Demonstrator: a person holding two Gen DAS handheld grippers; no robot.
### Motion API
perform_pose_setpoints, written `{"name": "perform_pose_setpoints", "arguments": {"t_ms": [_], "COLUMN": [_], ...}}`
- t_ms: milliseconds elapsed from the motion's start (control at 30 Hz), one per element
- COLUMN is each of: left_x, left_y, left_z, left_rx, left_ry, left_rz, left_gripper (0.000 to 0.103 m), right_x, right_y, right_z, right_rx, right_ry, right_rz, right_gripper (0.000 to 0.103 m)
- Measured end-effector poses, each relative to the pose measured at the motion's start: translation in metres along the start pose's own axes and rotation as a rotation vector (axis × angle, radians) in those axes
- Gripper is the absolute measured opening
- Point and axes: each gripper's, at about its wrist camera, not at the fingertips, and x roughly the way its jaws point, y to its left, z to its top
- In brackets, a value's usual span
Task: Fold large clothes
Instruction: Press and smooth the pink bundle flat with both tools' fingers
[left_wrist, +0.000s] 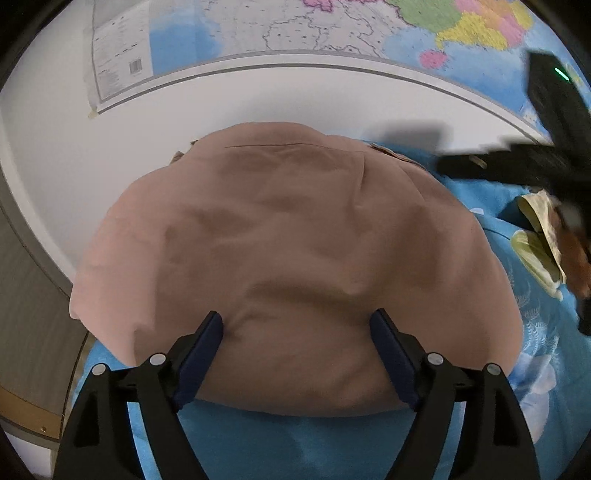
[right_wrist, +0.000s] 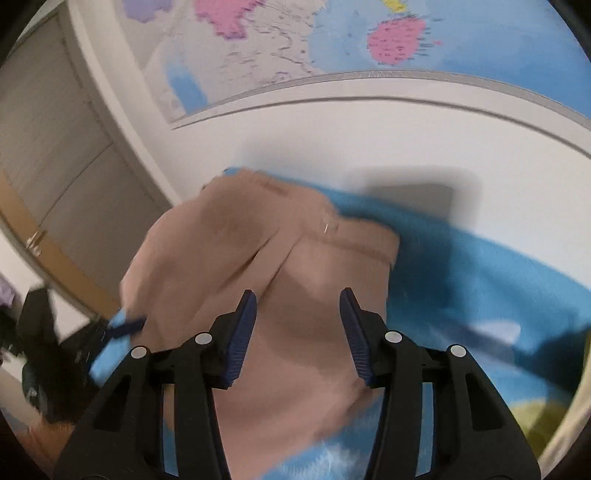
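A large tan garment lies folded in a rounded stack on a blue floral bedsheet. My left gripper is open, its fingers spread over the near part of the garment, holding nothing. In the right wrist view the same tan garment lies on the blue sheet, blurred by motion. My right gripper is open above the garment, empty. The right gripper also shows as a dark blurred shape at the right edge of the left wrist view.
A white wall with a coloured map stands just behind the bed. A grey door with a wooden edge is at the left. A yellow-green flower print marks the sheet at the right. The left gripper's dark body is at lower left.
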Motion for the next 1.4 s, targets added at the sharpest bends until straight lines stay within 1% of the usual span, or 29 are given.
{"name": "perform_pose_setpoints", "arguments": {"t_ms": [67,100,133,200,267,300,367,433,467,533,567,600,667,733,767,800,867,900,933,967,1033,1100,1167,1200,1233,1300,1333,1400], "left_x": [0.001,0.001,0.001,-0.003,-0.010,-0.013,-0.018,-0.021,-0.022,-0.017,-0.010,0.000,0.023,0.045,0.053,0.062,0.080,0.088,0.094,0.097,0.100,0.090,0.080,0.080,0.082,0.094,0.102,0.115], "left_y": [-0.004,-0.005,-0.005,-0.001,0.009,0.014,0.031,0.051,0.060,0.073,0.082,0.089,0.100,0.107,0.109,0.112,0.121,0.124,0.125,0.125,0.125,0.121,0.116,0.114,0.113,0.111,0.110,0.109], "left_z": [-0.002,-0.002,-0.002,-0.002,0.004,0.007,0.020,0.034,0.041,0.053,0.062,0.071,0.086,0.094,0.097,0.099,0.102,0.103,0.104,0.103,0.107,0.109,0.115,0.119,0.122,0.129,0.131,0.135], "left_rx": [0.022,0.029,0.033,0.050,0.055,0.056,0.050,0.022,0.009,-0.009,-0.026,-0.046,-0.080,-0.092,-0.104,-0.121,-0.165,-0.179,-0.180,-0.176,-0.164,-0.153,-0.123,-0.107,-0.100,-0.106,-0.110,-0.117], "left_ry": [-0.003,-0.003,-0.002,-0.004,-0.017,-0.026,-0.056,-0.081,-0.097,-0.106,-0.101,-0.079,-0.044,-0.004,0.013,0.032,0.072,0.085,0.095,0.100,0.117,0.093,0.047,0.041,0.043,0.079,0.101,0.133], "left_rz": [0.006,0.005,0.000,-0.021,-0.051,-0.045,0.005,0.031,0.046,0.060,0.097,0.119,0.116,0.142,0.144,0.142,0.113,0.110,0.115,0.117,0.135,0.121,0.109,0.108,0.103,0.066,0.065,0.068], "left_gripper": [0.080,0.080,0.080,0.080,0.078,0.078,0.078,0.078,0.077,0.076,0.073,0.071,0.068,0.067,0.066,0.066,0.065,0.065,0.065,0.066,0.065,0.064,0.064,0.064,0.064,0.063,0.062,0.061], "right_x": [0.018,0.033,0.040,0.061,0.068,0.066,0.062,0.047,0.040,0.022,0.019,0.017,0.022,0.035,0.043,0.054,0.074,0.081,0.079,0.077,0.075,0.060,0.047,0.043,0.044,0.055,0.066,0.089], "right_y": [-0.003,-0.007,-0.010,-0.022,-0.030,-0.030,-0.025,-0.015,-0.010,0.010,0.016,0.028,0.048,0.062,0.067,0.069,0.069,0.068,0.066,0.063,0.063,0.061,0.063,0.065,0.066,0.063,0.063,0.058], "right_z": [0.010,0.013,0.012,0.009,0.004,0.004,0.004,0.008,0.010,0.013,0.013,0.014,0.014,0.012,0.011,0.007,-0.003,-0.008,-0.010,-0.011,-0.007,-0.002,0.005,0.011,0.018,0.027,0.034,0.037], "right_rx": [0.013,0.019,0.022,0.049,0.098,0.098,0.085,0.058,0.041,-0.013,-0.036,-0.074,-0.124,-0.146,-0.154,-0.165,-0.186,-0.205,-0.208,-0.201,-0.184,-0.175,-0.178,-0.173,-0.159,-0.116,-0.098,-0.072], "right_ry": [0.022,0.046,0.061,0.109,0.131,0.123,0.128,0.094,0.073,0.019,0.005,-0.003,0.006,0.025,0.040,0.075,0.126,0.133,0.121,0.114,0.133,0.126,0.076,0.051,0.039,0.056,0.067,0.103], "right_rz": [-0.014,-0.048,-0.061,-0.109,-0.089,-0.093,-0.121,-0.145,-0.141,-0.085,-0.071,-0.061,-0.042,-0.034,-0.034,-0.036,-0.068,-0.074,-0.066,-0.054,-0.063,-0.051,-0.037,-0.030,-0.024,0.002,0.006,-0.024], "right_gripper": [0.046,0.045,0.045,0.042,0.042,0.043,0.044,0.045,0.045,0.045,0.045,0.046,0.046,0.045,0.045,0.045,0.043,0.042,0.042,0.042,0.041,0.042,0.043,0.044,0.045,0.046,0.046,0.040]}}
